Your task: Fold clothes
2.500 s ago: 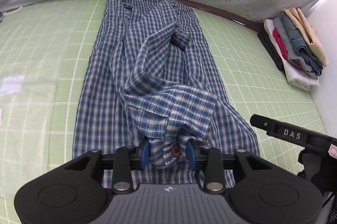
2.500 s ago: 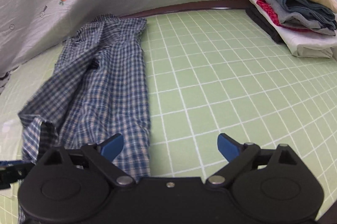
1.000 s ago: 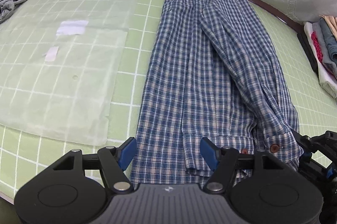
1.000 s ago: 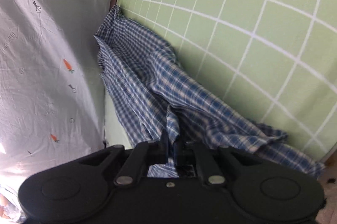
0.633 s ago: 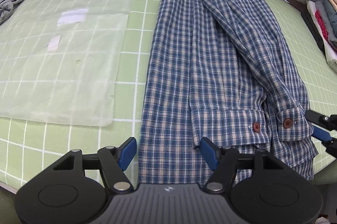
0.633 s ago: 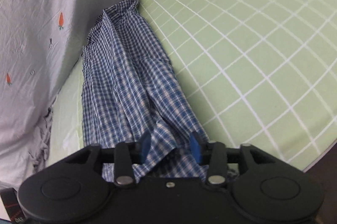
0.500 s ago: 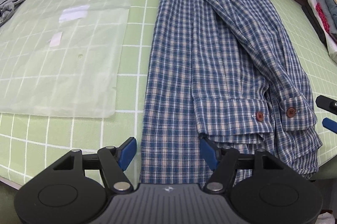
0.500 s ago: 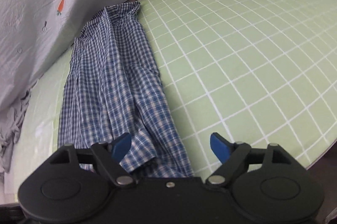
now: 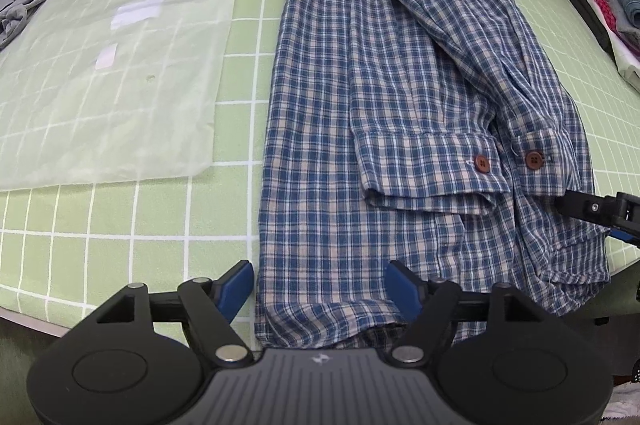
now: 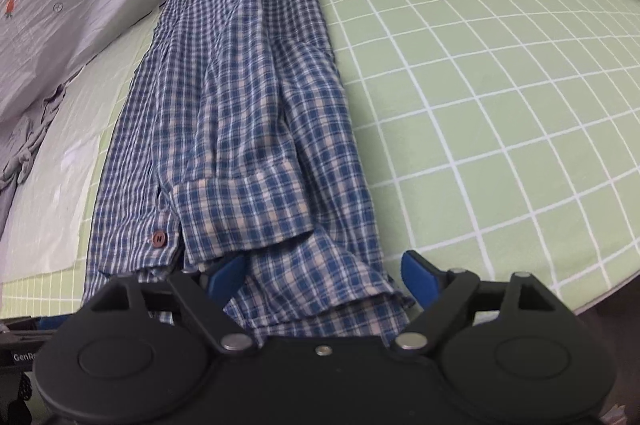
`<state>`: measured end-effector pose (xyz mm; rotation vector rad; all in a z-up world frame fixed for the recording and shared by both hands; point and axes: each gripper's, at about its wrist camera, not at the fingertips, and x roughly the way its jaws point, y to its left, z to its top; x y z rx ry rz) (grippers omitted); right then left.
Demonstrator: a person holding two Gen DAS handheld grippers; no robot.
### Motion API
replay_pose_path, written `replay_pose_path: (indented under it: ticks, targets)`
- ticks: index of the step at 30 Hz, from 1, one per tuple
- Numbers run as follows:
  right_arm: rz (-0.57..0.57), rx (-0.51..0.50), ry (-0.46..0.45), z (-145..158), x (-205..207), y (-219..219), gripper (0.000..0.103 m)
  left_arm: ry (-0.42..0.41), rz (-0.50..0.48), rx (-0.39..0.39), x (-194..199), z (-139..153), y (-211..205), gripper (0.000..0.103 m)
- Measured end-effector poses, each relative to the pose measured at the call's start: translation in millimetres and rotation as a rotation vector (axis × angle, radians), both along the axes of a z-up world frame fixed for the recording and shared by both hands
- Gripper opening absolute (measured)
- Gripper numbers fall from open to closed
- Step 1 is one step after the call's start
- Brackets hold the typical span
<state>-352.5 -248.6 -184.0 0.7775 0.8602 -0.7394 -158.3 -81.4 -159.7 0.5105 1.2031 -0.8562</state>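
On the green mat (image 9: 132,221), the soft, floppy shirt (image 9: 360,105) looks light. Both grippers, left (image 9: 320,285) and right (image 10: 326,275), are opening, holding nothing; grab its bottom hem.

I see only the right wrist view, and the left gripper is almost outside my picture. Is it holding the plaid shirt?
Observer: No. The left gripper is at the bottom hem of the plaid shirt. Its jaws are opening, and the hem lies between them, not pinched.
Operator: I see one brown button. Is there another?
Observer: Yes. The left cuff button and the right cuff button lie side by side.
Operator: The sheet beside the shirt is blurred for me. Is anything on it?
Observer: Two white labels, one larger and one smaller, are on the translucent sheet.
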Motion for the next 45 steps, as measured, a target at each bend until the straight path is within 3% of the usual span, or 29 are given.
replay_pose_path:
  ticks: [4,6,7,8,9,10,11,14,18,27,34,45]
  targets:
    - [0.082,-0.029,0.053,1.2,9.6,11.8,0.081,0.021,-0.053,-0.012,-10.4,3.2,0.0,0.063]
    - [0.125,-0.048,0.085,3.1,12.7,16.8,0.073,0.024,-0.089,-0.018,-17.0,4.8,-0.7,0.048]
    - [0.147,-0.058,0.100,4.0,14.3,19.3,0.061,0.019,-0.105,-0.018,-20.7,4.9,-1.3,0.044]
    - [0.173,-0.057,0.097,4.8,15.8,20.0,0.046,0.020,-0.117,-0.022,-23.8,5.5,-1.9,0.033]
    - [0.198,-0.055,0.093,5.6,17.2,20.6,0.037,0.021,-0.129,-0.027,-26.9,6.2,-2.5,0.016]
    - [0.197,-0.018,0.063,5.5,16.2,17.6,0.013,0.045,-0.129,-0.042,-25.6,6.5,-3.6,0.010]
    - [0.195,0.019,0.033,5.4,15.2,14.7,0.008,0.058,-0.125,-0.055,-25.2,7.8,-4.1,0.008]
    - [0.164,0.058,-0.019,15.2,9.4,6.2,0.007,0.075,-0.132,-0.098,-25.3,22.3,-7.2,0.007]
    - [0.130,0.092,-0.109,40.6,0.5,-9.1,0.007,0.145,-0.083,-0.229,-11.6,56.5,-6.0,0.007]
    - [0.057,0.071,-0.292,82.6,5.4,-51.7,0.007,0.023,-0.045,-0.380,18.1,112.3,-60.4,0.007]
    - [0.029,0.047,-0.355,94.3,27.2,-86.3,0.007,-0.032,-0.018,-0.416,41.9,126.3,-83.6,0.007]
    - [0.015,0.038,-0.338,80.9,75.8,-141.1,0.007,-0.028,0.025,-0.395,88.3,109.2,-127.7,0.007]
